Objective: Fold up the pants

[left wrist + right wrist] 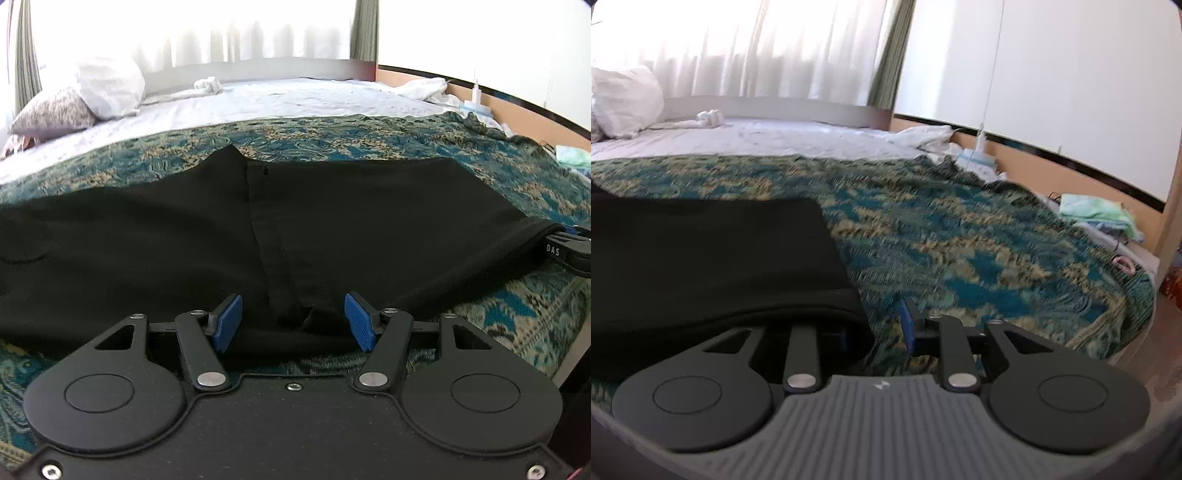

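Note:
Black pants (221,236) lie spread across the teal and gold patterned blanket (332,136) on the bed. My left gripper (295,321) is open, its blue pads (229,321) on either side of the near edge of the pants at the centre seam. In the right wrist view the pants (709,251) lie at the left, with their corner draped over my left finger. My right gripper (875,328) is open at that corner, its right blue pad (908,325) over the blanket (960,251). The right gripper also shows at the pants' right end in the left wrist view (569,247).
White pillows (107,85) and a white sheet (277,99) lie beyond the blanket. Folded light green cloth (1097,214) sits at the bed's right edge by the wall. Curtains hang behind the bed.

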The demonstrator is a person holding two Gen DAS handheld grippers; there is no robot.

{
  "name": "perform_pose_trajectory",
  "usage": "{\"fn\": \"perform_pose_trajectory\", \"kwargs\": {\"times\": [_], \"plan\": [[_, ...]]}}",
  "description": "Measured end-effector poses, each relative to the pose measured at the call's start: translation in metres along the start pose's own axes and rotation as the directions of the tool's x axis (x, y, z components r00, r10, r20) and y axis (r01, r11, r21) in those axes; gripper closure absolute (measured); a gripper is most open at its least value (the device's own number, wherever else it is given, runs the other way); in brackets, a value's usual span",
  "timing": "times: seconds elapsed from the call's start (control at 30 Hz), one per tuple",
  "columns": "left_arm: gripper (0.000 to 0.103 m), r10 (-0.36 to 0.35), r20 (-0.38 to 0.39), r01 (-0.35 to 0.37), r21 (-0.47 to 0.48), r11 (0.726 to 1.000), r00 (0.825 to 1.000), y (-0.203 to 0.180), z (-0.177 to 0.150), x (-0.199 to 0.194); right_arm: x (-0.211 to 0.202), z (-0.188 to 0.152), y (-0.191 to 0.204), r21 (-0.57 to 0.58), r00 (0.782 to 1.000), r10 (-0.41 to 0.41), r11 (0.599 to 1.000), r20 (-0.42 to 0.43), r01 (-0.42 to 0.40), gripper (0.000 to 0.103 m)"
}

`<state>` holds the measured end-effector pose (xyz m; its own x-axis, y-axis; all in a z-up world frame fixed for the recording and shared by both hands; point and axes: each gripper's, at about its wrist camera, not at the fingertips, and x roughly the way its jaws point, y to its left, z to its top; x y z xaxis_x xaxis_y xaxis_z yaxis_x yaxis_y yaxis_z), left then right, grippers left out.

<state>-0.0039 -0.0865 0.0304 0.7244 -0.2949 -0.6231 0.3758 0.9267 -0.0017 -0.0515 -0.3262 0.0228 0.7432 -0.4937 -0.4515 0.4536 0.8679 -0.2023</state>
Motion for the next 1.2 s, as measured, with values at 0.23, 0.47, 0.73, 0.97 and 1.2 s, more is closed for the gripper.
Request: {"fn": "perform_pose_trajectory", "kwargs": {"times": [0.23, 0.47, 0.73, 0.97, 1.2], "plan": [[0.043, -0.050, 0.022, 0.052, -0.094, 0.994, 0.998, 0.027, -0.002, -0.025, -0.035, -0.004, -0.014, 0.028, 0.997, 0.081, 0.996, 0.007, -0.082, 0.035], [0.039, 0.046, 0.049, -0.039, -0.135, 0.990, 0.998, 0.068, -0.005, -0.042, -0.071, 0.014, 0.008, -0.004, 0.976, 0.207, 0.978, 0.071, -0.208, 0.024], [0.016, 0.134, 0.032, -0.119, -0.292, 0.949, 0.991, 0.128, -0.019, -0.047, -0.076, 0.028, 0.104, -0.063, 0.914, 0.400, 0.916, 0.072, -0.396, 0.023], [0.009, 0.222, 0.000, -0.206, -0.375, 0.904, 0.975, 0.164, -0.026, -0.049, -0.066, 0.030, 0.185, -0.105, 0.885, 0.466, 0.880, 0.003, -0.463, 0.023], [0.007, 0.259, -0.016, -0.240, -0.434, 0.868, 0.966, 0.192, -0.034, -0.048, -0.066, 0.023, 0.206, -0.151, 0.870, 0.490, 0.858, -0.050, -0.492, 0.023]]}}
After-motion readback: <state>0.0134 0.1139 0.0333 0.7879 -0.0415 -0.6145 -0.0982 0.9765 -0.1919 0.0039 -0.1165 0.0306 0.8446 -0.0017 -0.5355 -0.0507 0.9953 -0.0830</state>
